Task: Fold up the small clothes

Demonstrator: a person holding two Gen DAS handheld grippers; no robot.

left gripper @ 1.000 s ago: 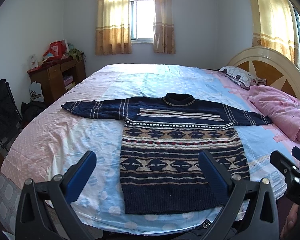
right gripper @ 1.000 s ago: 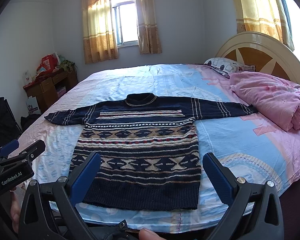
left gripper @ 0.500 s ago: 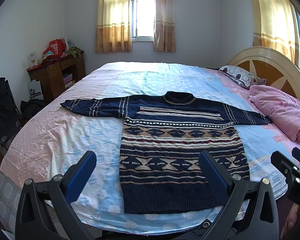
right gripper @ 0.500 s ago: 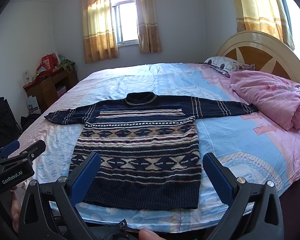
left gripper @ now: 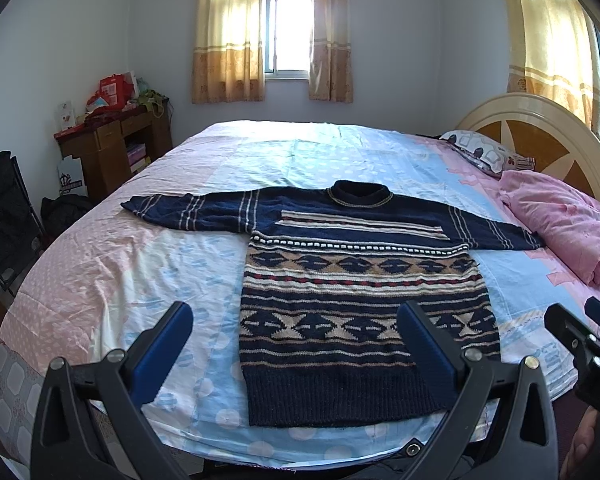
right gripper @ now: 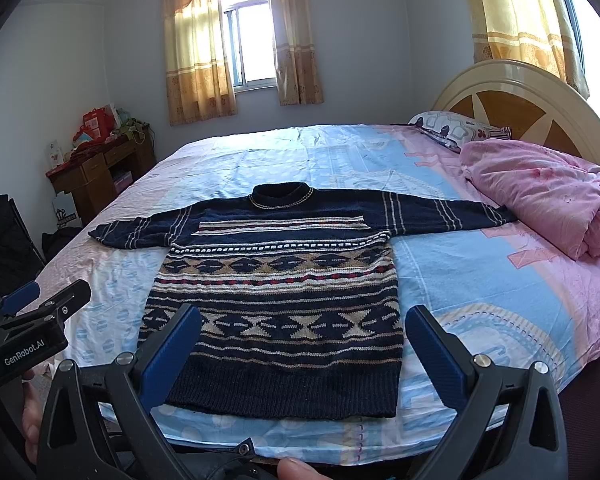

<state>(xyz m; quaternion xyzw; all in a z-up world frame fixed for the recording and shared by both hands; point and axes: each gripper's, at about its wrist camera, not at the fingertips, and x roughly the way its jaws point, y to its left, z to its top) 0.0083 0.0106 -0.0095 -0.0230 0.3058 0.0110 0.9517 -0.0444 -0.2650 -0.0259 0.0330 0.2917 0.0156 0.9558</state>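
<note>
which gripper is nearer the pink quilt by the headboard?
Right. The right gripper hangs over the sweater's hem on the side toward the pink quilt; the left gripper sits farther left, beyond the sweater's other edge. Both open, touching nothing.

Pink quilt [right gripper: 540, 192] bundled near curved headboard [right gripper: 512, 100], patterned pillow [right gripper: 456, 126] just beside. Wooden desk [left gripper: 112, 148] by left wall, red bags [left gripper: 114, 90] on top. Yellow curtains [right gripper: 198, 52] around window [right gripper: 248, 36].
</note>
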